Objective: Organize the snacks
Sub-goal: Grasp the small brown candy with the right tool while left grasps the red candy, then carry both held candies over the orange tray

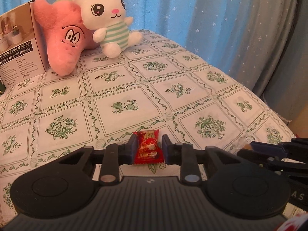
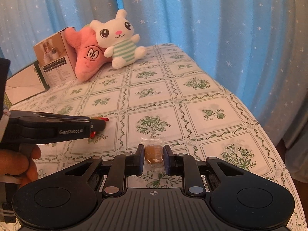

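Lettering on the red snack packet [image 1: 148, 147] is too small and creased to be read, and its lower edge is cut off behind the black body of the left gripper [image 1: 148, 148] at the bottom centre of the left wrist view. The packet is seen clamped between the two blue fingers, its long axis running up the frame, away from the camera, with the crimped top edge poking out past the fingertips. In the right wrist view only a red sliver of it shows at the tip of that gripper, at left centre, where part of a hand [image 2: 18, 165] is cut off by the frame edge. The brown candy in a clear wrapper [image 2: 154, 154] is held between the narrowly set fingers of the right gripper [image 2: 154, 153] at lower centre; its wrapper runs away from the camera, the clear sealed end reaching beyond the fingertips, and the near end is hidden by the gripper body. Whether either snack touches the green-patterned tablecloth [image 2: 202, 113] cannot be told. At the upper left of both views a white plush rabbit [image 1: 109, 19] leans on a pink plush star [image 1: 61, 38] beside a printed cardboard box [image 1: 17, 44], whose left part is cut off in the left wrist view. Behind them hangs a blue star-print curtain [image 1: 192, 9].
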